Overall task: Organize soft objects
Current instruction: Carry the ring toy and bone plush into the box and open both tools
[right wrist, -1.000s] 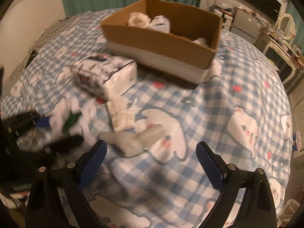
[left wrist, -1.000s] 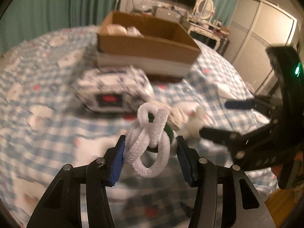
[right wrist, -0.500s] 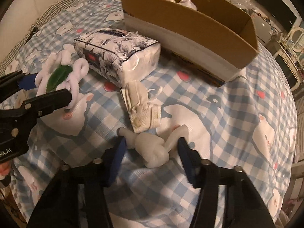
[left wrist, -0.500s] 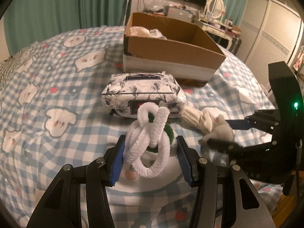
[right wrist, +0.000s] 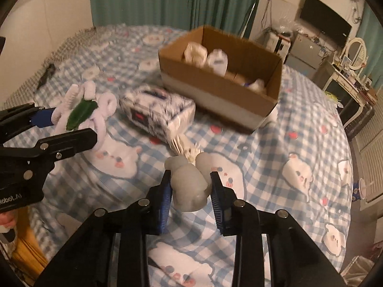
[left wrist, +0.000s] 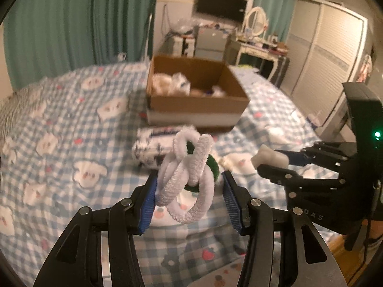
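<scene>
I am pinching a chenille flower in my left hand-held gripper and a soft white toy in my right hand-held gripper; either could slip loose short of the box.

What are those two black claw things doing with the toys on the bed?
A person is tidying soft things. The left gripper holds a white fuzzy flower with a green leaf. The right gripper pinches a small white soft toy. Both are lifted above the checked bedspread. Ahead sits a cardboard box already holding soft items, with a tissue pack in front.
</scene>
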